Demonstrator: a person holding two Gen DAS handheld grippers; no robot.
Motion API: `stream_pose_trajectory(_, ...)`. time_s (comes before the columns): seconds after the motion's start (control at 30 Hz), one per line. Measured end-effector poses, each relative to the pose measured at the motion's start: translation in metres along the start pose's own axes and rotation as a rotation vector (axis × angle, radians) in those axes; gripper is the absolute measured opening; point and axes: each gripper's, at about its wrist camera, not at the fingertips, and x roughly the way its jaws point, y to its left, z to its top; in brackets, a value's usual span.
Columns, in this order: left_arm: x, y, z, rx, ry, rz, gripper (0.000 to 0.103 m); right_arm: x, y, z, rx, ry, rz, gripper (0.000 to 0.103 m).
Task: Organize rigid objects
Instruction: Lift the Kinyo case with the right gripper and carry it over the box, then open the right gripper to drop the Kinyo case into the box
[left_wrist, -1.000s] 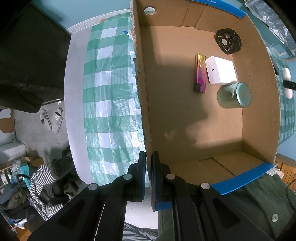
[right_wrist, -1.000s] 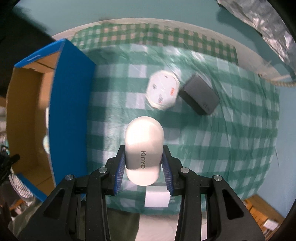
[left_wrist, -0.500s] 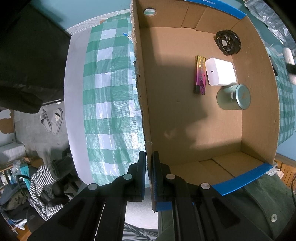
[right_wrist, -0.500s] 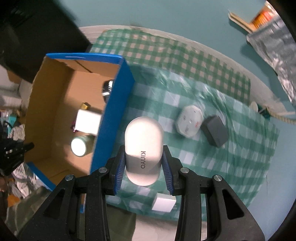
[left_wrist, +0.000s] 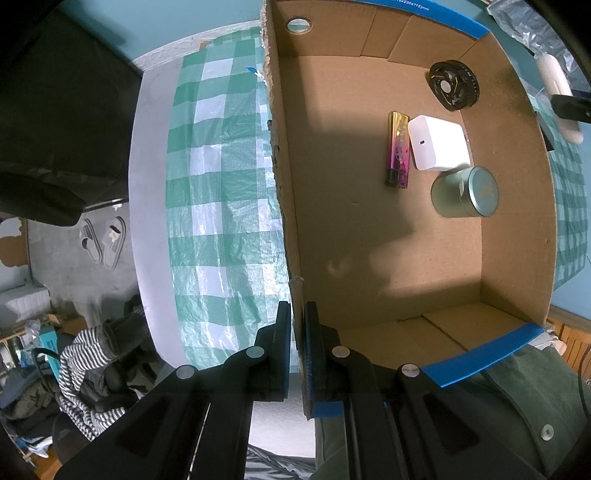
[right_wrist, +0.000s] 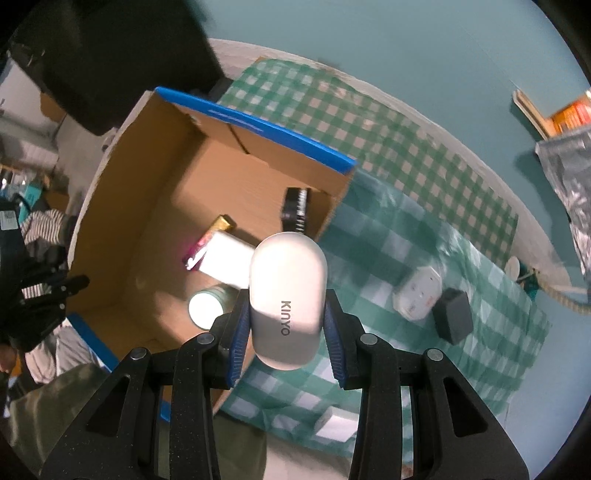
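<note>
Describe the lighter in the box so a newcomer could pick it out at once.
Look into the open cardboard box on the green-checked tablecloth. Four things sit on its floor towards one side wall; the lighter lies flat beside the white square block, on the block's open-floor side. It alone is long, slim and shiny, gold fading to pink-purple.

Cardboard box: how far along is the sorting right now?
Done: the cardboard box already holds a lighter, a white block, a green tin and a black disc. In hand: the right tongs grip a white KINYO case near the box's rim; the left tongs pinch the box wall. Left on the cloth: a white adapter, a dark block, a small white box.
</note>
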Motion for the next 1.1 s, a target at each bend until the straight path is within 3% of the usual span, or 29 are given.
stream_pose_trajectory(0.57,0.0,0.001,-0.004,-0.007,-0.002,-0.003,0.007,0.041,0.028,0.021,-0.095,0.061,-0.017,0.037)
stream_pose_trajectory(1.1,0.0,0.0,-0.004,-0.007,-0.002,-0.001,0.007,0.052,0.023,0.024,-0.096,0.076,-0.041,0.04)
